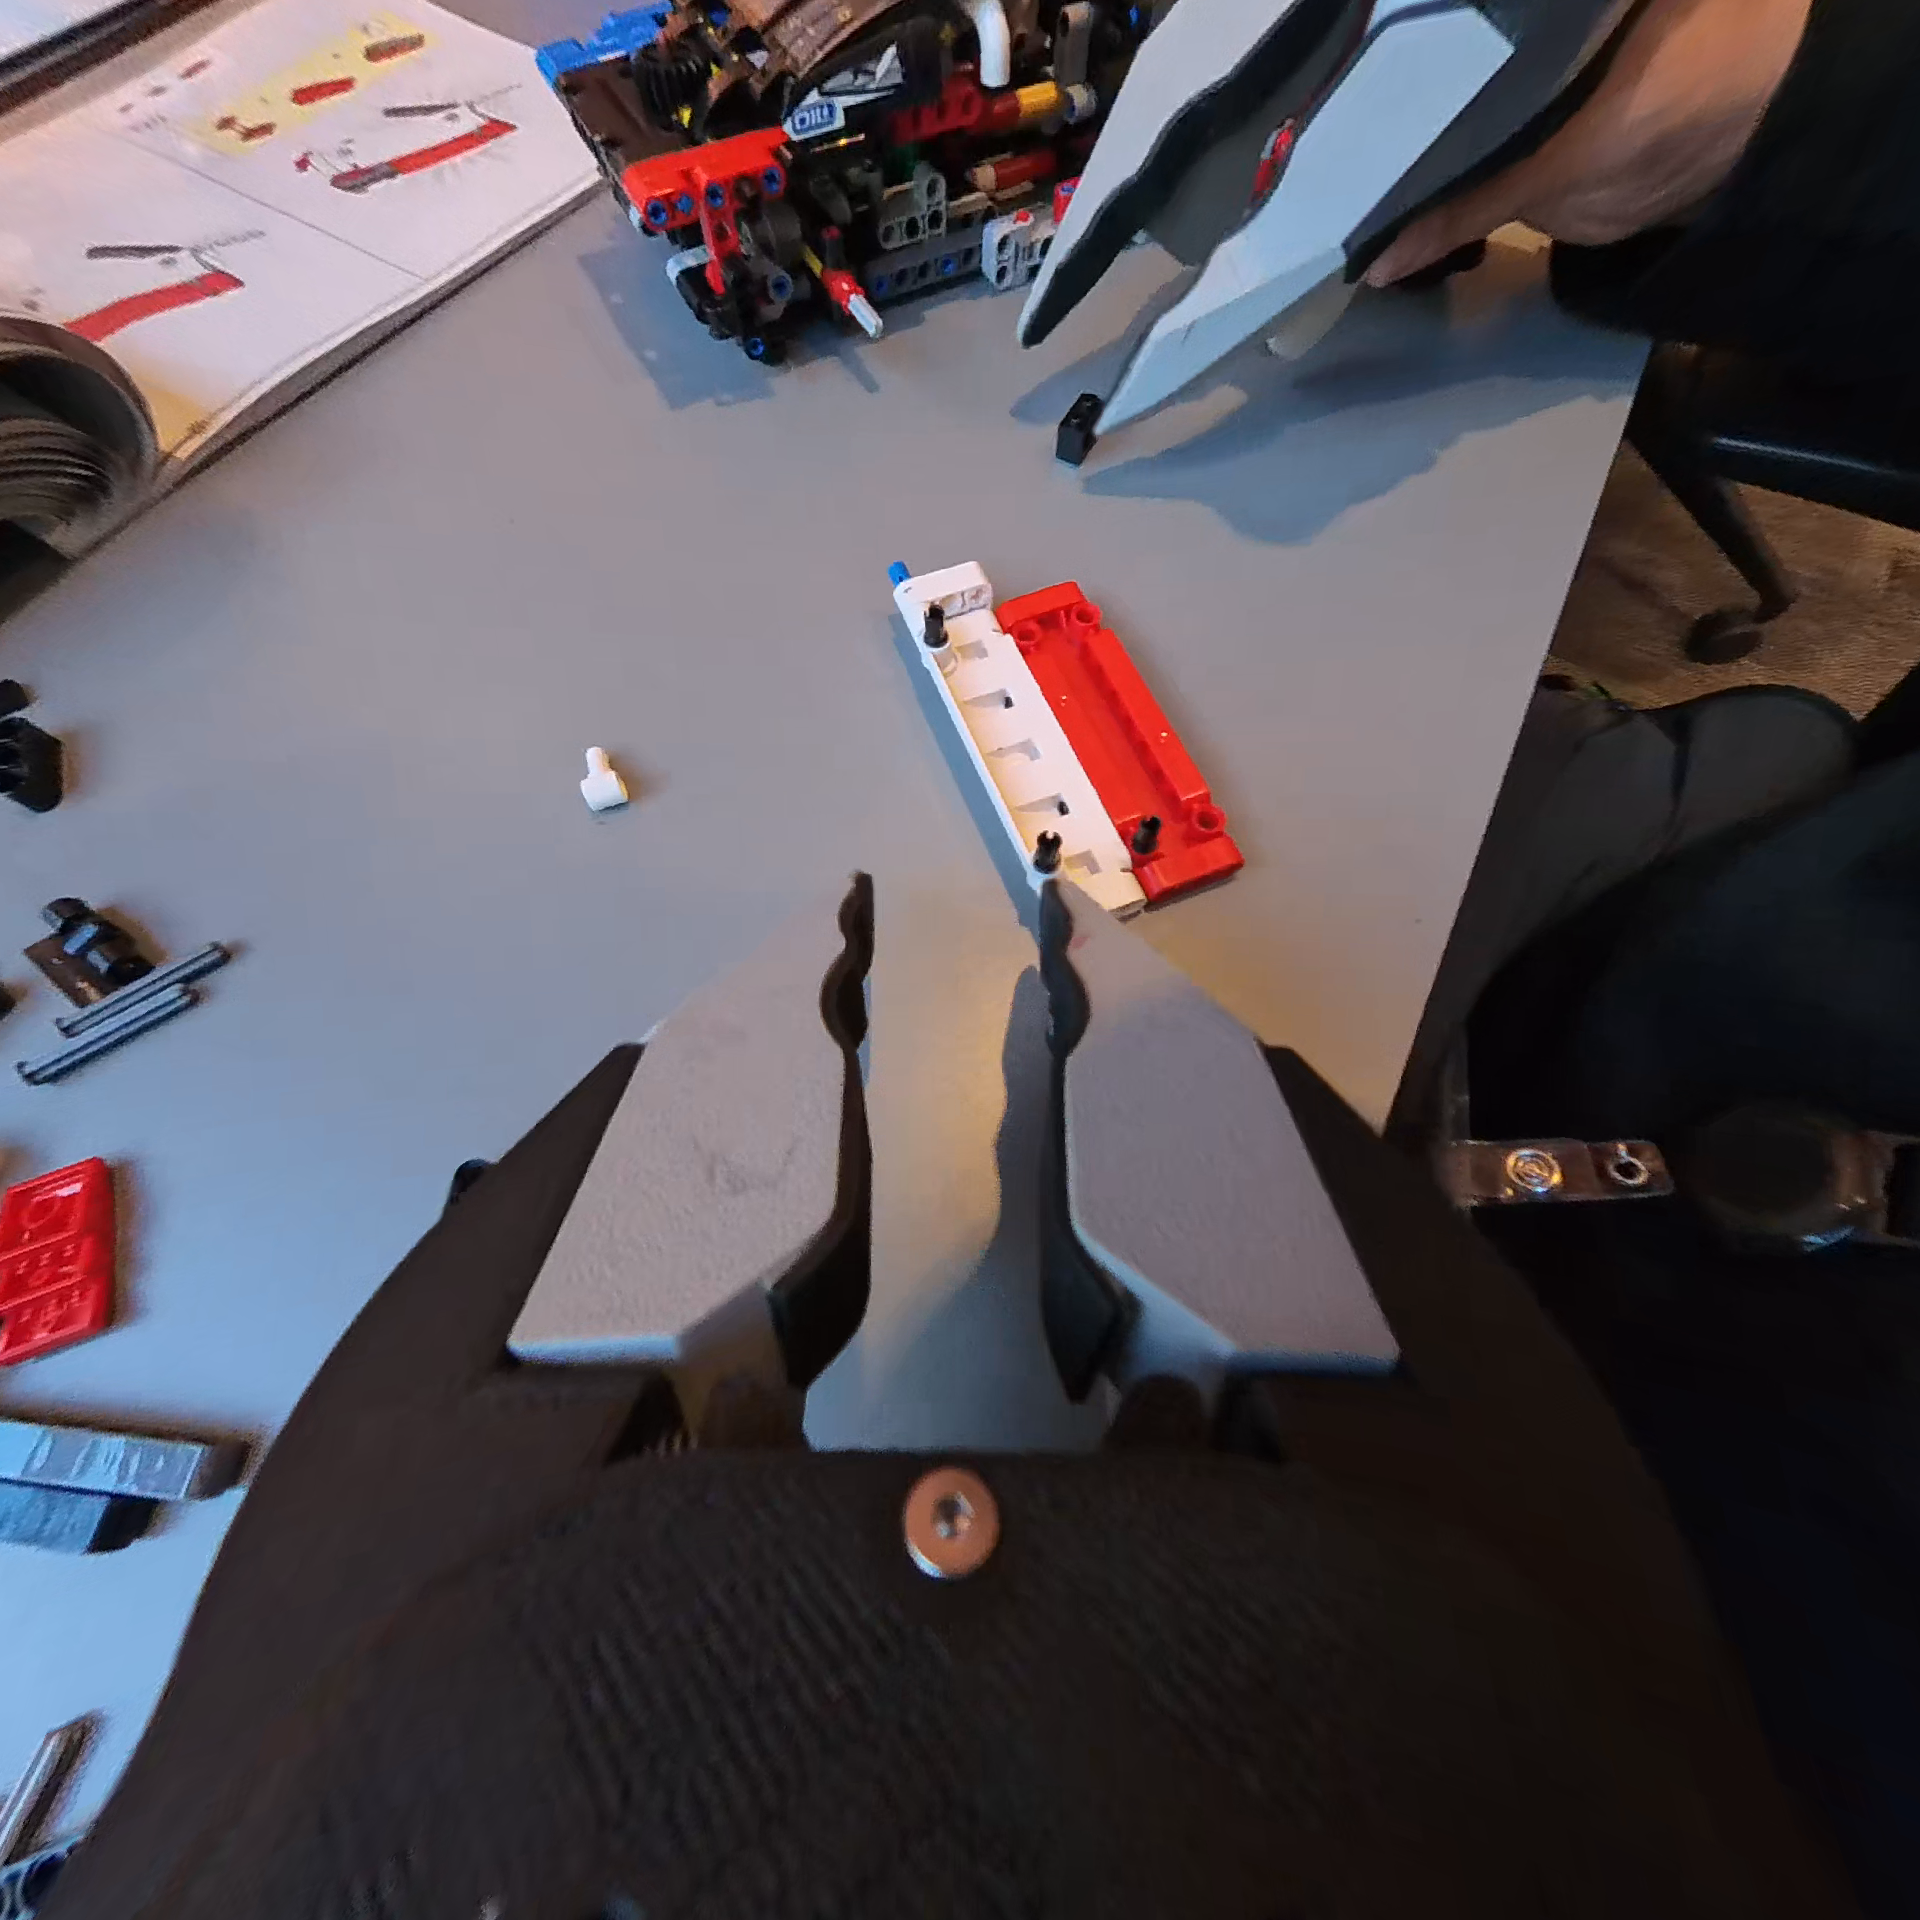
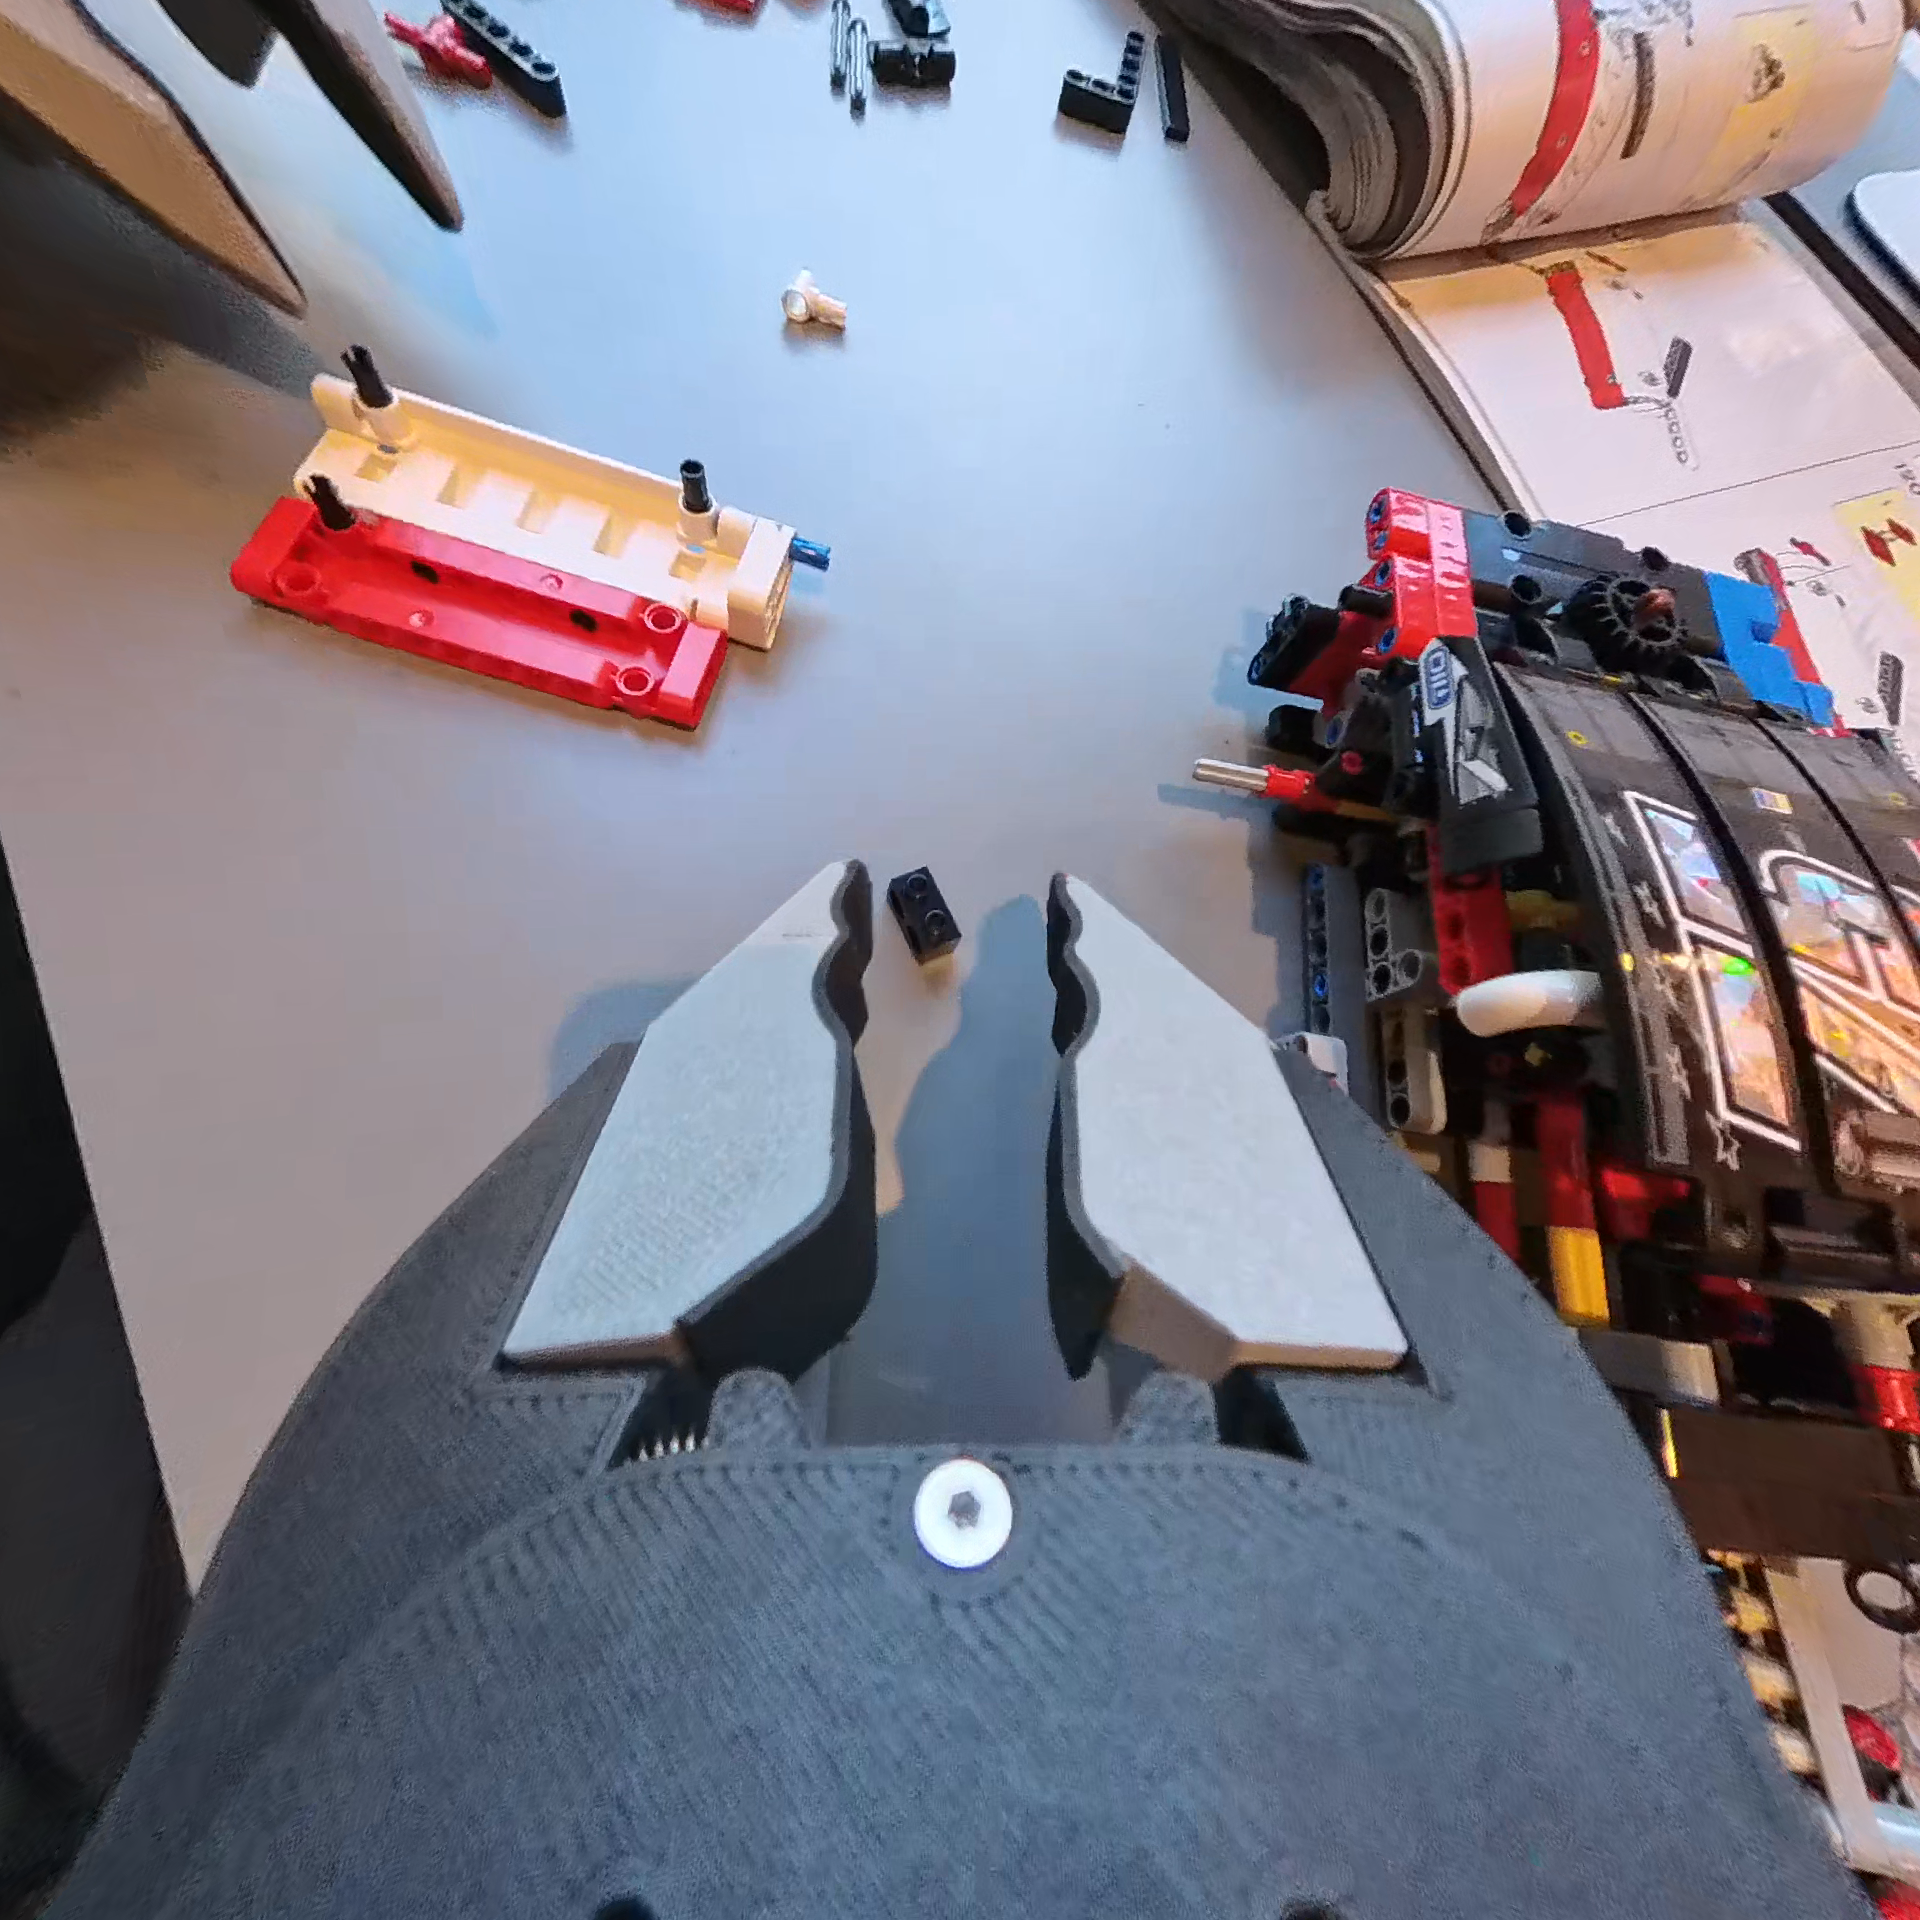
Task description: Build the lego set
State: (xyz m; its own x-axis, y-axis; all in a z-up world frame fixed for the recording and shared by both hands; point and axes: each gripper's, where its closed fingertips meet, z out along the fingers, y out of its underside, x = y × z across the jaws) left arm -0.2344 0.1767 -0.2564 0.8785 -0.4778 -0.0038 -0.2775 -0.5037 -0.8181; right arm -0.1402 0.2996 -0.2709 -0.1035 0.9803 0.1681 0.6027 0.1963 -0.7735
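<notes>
A red and white panel assembly (image 1: 1070, 727) with black pins lies flat on the grey table; it also shows in the right wrist view (image 2: 509, 551). My left gripper (image 1: 956, 894) is open and empty, its right fingertip just short of the assembly's near end. My right gripper (image 2: 951, 883) is open and empty, with a small black brick (image 2: 923, 912) on the table between its fingertips, closer to the left one. That brick (image 1: 1077, 426) and the right gripper (image 1: 1081, 384) show far off in the left wrist view. A small white connector (image 1: 603, 779) lies alone mid-table.
The partly built car model (image 2: 1579, 914) stands right of my right gripper. The open instruction booklet (image 1: 260, 208) lies at the far left. Loose black pins, grey axles (image 1: 125, 1008) and a red panel (image 1: 52, 1257) lie at the left. The table edge (image 1: 1507, 727) runs along the right. One gripper's finger ends stand about 15 cm off the other's.
</notes>
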